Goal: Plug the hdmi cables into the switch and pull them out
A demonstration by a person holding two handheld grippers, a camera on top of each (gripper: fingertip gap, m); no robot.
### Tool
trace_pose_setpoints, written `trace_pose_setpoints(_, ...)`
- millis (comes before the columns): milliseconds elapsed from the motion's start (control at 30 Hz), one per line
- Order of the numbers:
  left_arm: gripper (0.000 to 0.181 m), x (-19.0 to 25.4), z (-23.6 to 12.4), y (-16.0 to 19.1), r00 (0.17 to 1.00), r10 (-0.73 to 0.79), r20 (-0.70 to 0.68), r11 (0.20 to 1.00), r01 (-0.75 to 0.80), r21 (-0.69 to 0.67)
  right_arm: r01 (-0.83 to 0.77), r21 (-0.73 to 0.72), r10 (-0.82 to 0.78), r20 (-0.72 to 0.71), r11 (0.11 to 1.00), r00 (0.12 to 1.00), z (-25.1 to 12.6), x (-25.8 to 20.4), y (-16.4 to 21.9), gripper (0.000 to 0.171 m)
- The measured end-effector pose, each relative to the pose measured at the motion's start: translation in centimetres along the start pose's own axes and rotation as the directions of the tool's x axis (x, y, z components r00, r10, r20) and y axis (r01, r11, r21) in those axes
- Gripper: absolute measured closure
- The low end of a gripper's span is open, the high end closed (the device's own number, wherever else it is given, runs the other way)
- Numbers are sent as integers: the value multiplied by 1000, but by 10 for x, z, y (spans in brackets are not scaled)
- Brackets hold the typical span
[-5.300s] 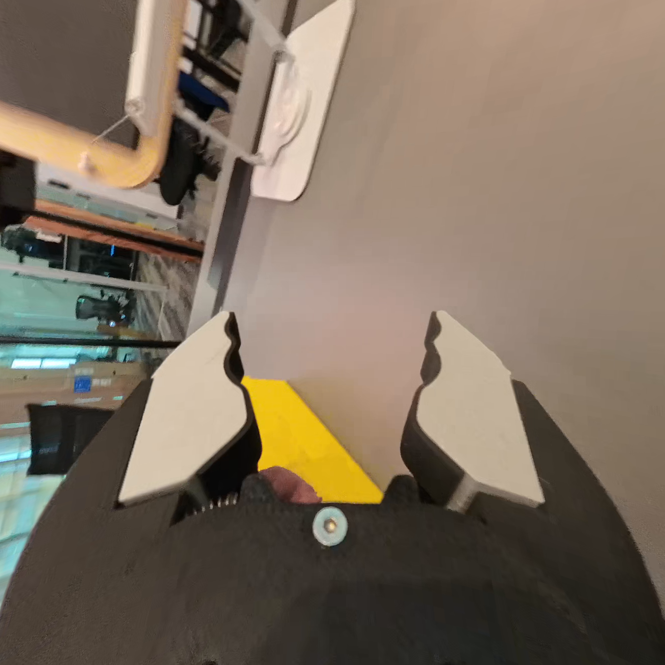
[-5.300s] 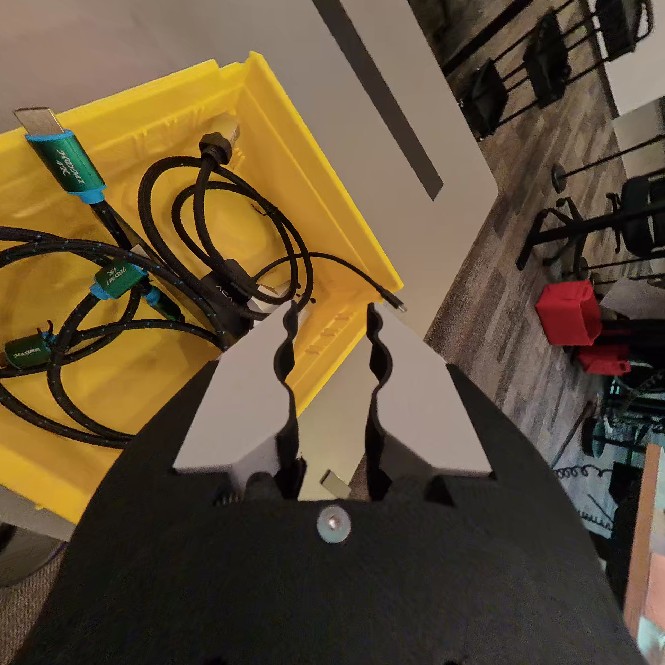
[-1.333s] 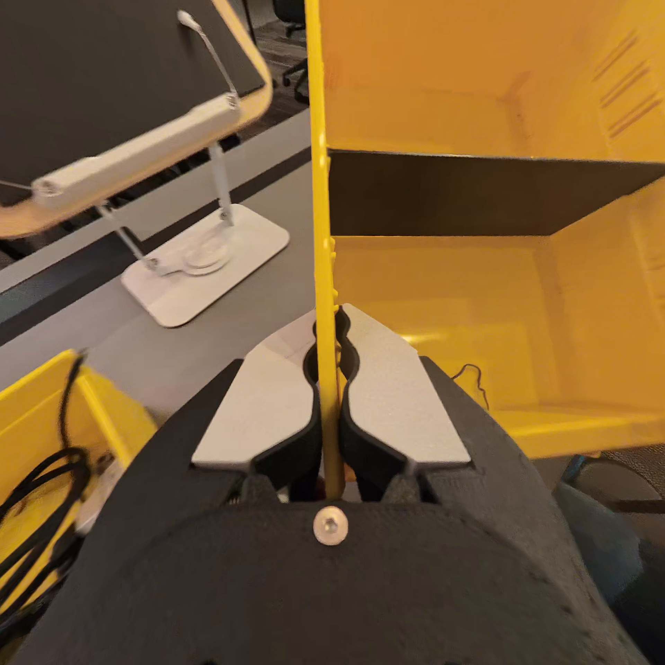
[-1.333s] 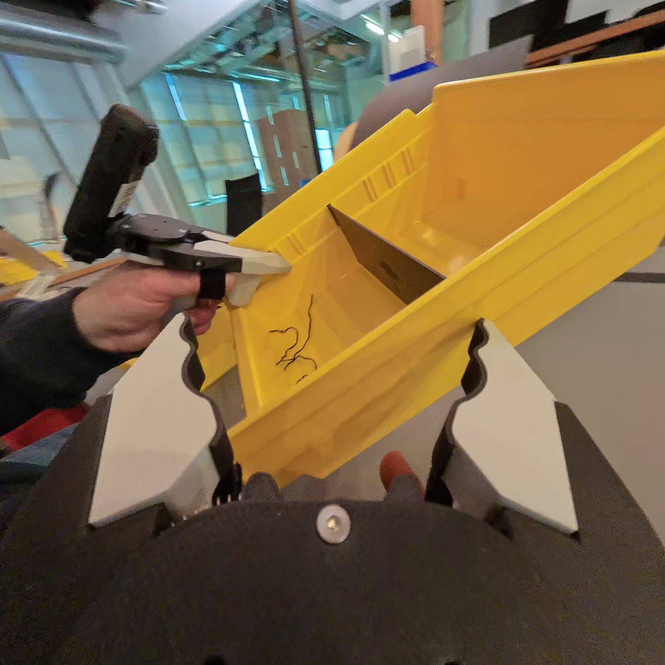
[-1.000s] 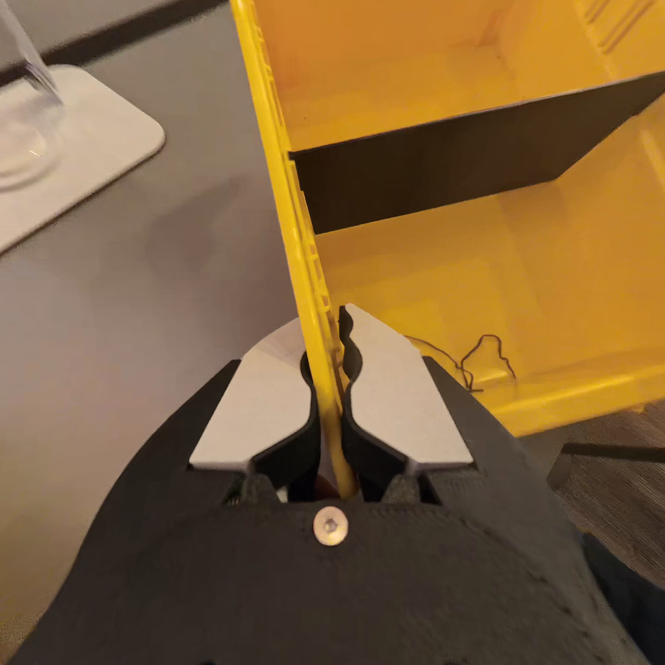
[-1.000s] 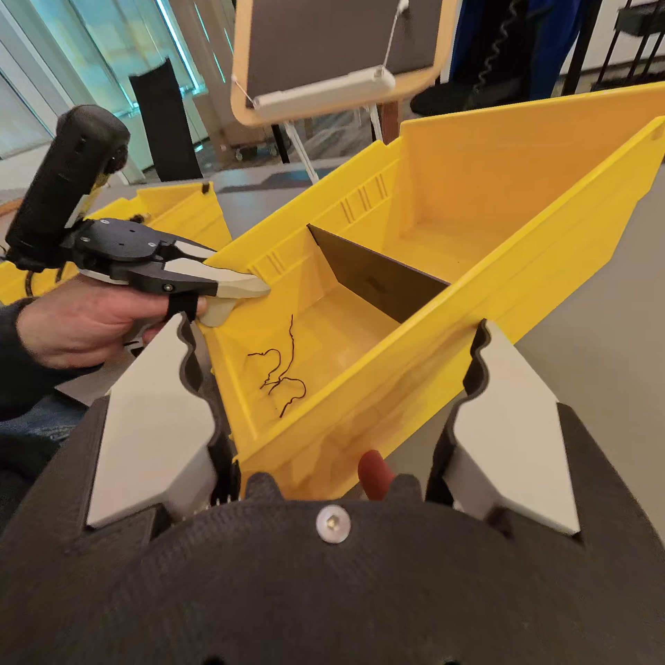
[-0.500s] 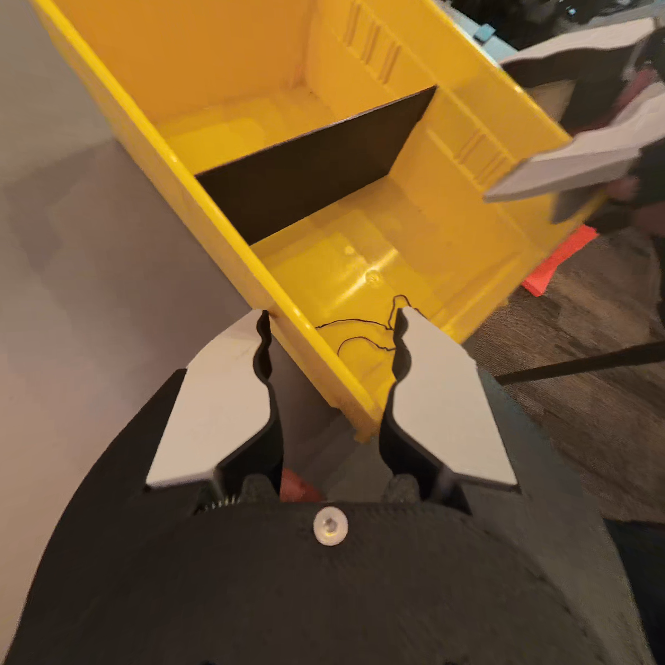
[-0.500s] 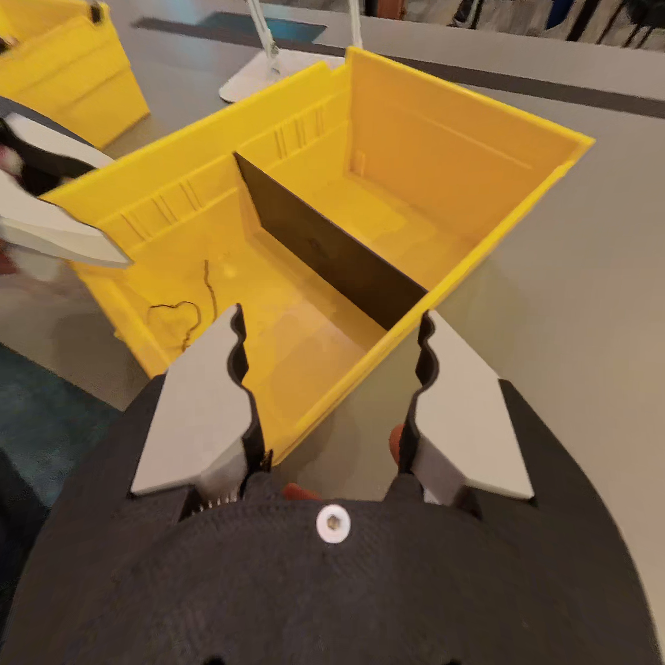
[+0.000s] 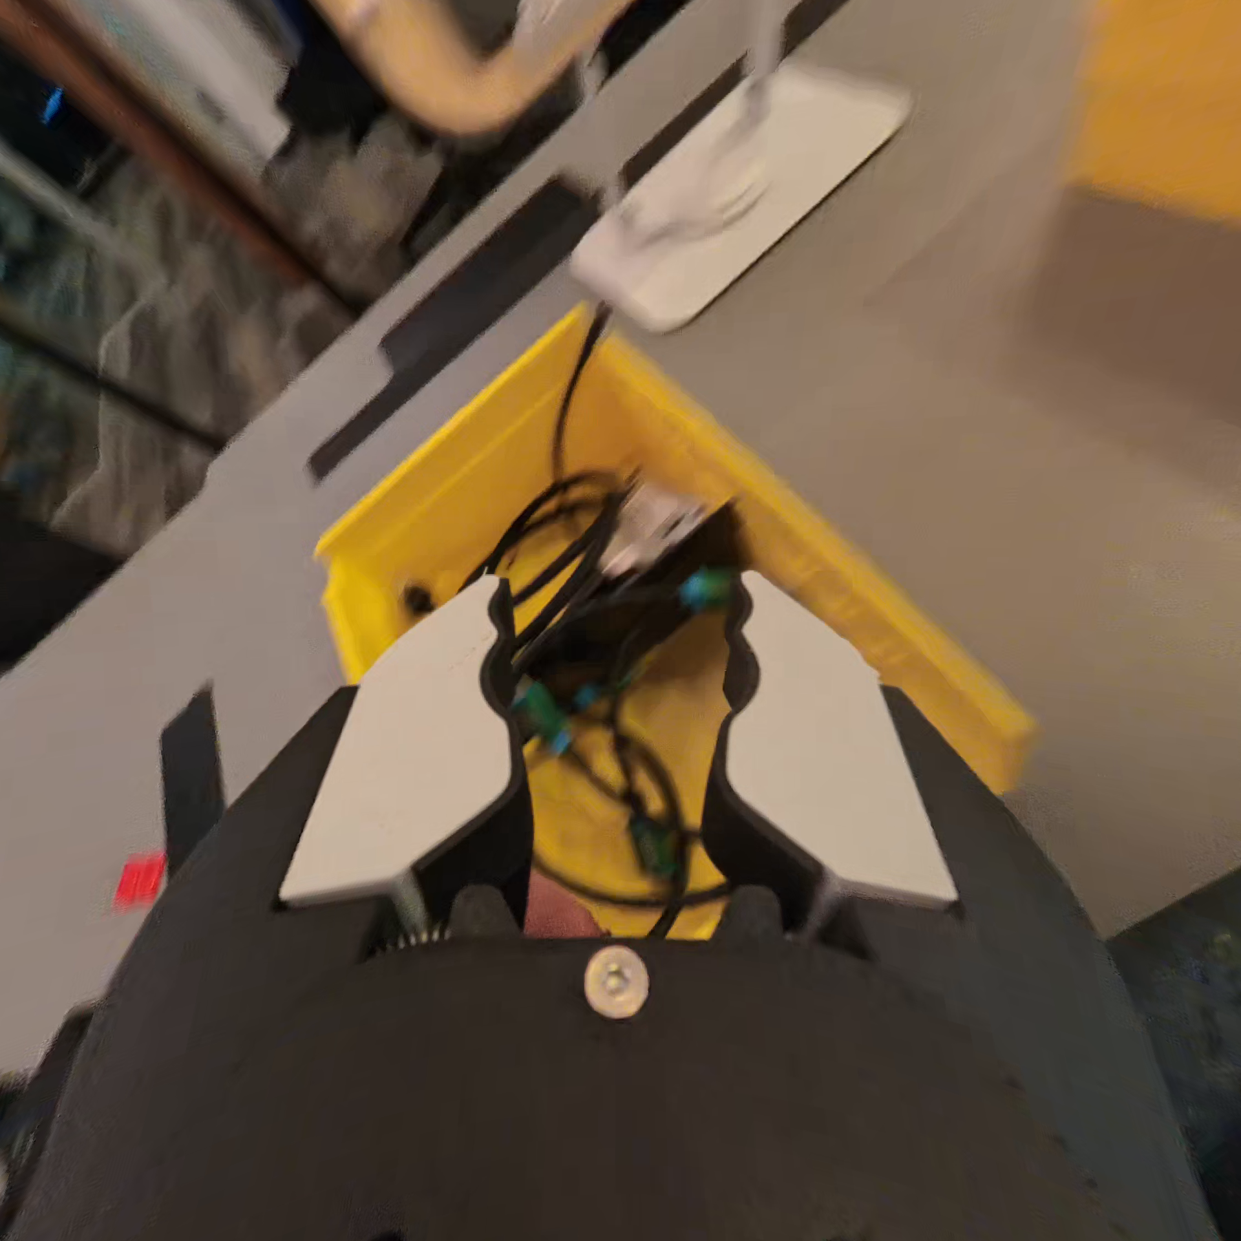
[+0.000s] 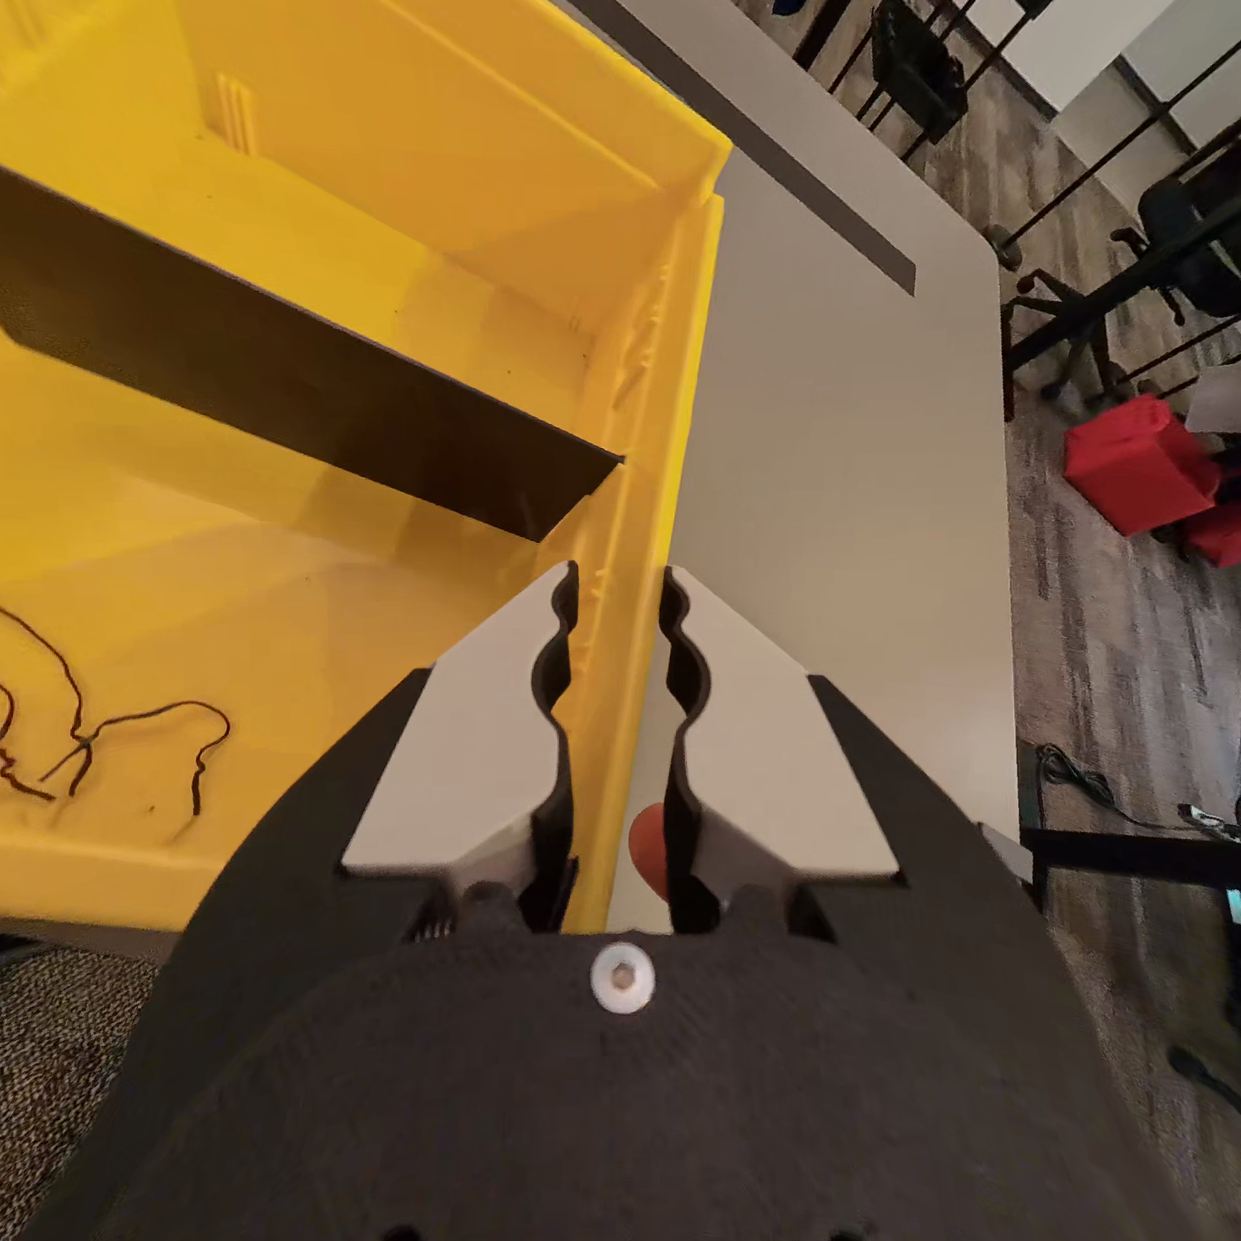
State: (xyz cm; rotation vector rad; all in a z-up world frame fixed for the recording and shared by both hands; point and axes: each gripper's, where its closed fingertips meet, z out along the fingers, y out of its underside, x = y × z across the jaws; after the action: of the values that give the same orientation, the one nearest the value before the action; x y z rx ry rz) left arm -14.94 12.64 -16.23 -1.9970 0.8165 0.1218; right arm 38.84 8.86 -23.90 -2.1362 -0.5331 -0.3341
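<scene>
Two yellow bins on the grey table (image 10: 839, 470). Your left gripper (image 9: 618, 604) is spread wide, hovering over the small bin (image 9: 839, 571) holding the tangled black hdmi cables (image 9: 591, 645); view blurred, switch not clear. Your right gripper (image 10: 618, 591) straddles the right wall of the big divided bin (image 10: 645, 503), fingers narrowly apart, not clearly pinching.

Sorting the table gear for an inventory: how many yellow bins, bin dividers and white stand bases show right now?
Yellow bins: 2, the bin of cables and the divided bin
Black dividers: 1
White stand bases: 1
Total: 4
</scene>
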Motion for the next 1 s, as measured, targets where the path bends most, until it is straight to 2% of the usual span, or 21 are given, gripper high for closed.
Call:
trace_pose_setpoints(67, 120, -39, -2, 51, 995, -66, 77, 991, 75, -109, -6, 18, 6, 9, 1000, 1000, 3, 8, 1, 154)
trace_pose_setpoints(167, 117, -70, -2, 118, 980, -137, 147, 956, 169, -239, -9, 47, 9, -12, 999, 1000, 8, 22, 3, 159)
trace_pose_setpoints(300, 131, -69, 7, 162, 969, -214, 123, 924, 241, -296, -12, 70, 12, -3, 998, 1000, 12, 30, 4, 159)
trace_pose_setpoints(333, 133, -68, 10, 169, 967, -225, 116, 919, 251, -305, -2, 70, 3, -18, 998, 1000, 13, 33, 5, 159)
trace_pose_setpoints(367, 144, -66, 13, 171, 963, -250, 103, 919, 270, -289, -2, 71, 4, -28, 997, 1000, 14, 35, 6, 159)
trace_pose_setpoints(400, 162, -64, 14, 172, 958, -276, 81, 915, 287, -283, -13, 72, 15, -31, 997, 999, 15, 38, 6, 159)
trace_pose_setpoints(467, 163, -69, 15, 174, 956, -281, 91, 912, 295, -285, -26, 69, 29, -48, 997, 998, 15, 44, 9, 159)
trace_pose_setpoints(567, 168, -74, 14, 177, 924, -374, 75, 887, 380, -262, -39, 69, 44, -80, 997, 996, 16, 57, 16, 159)
trace_pose_setpoints(1000, 169, -104, -16, 217, 895, -427, 132, 848, 446, -285, -143, 47, 149, -177, 989, 973, 13, 104, 45, 160)
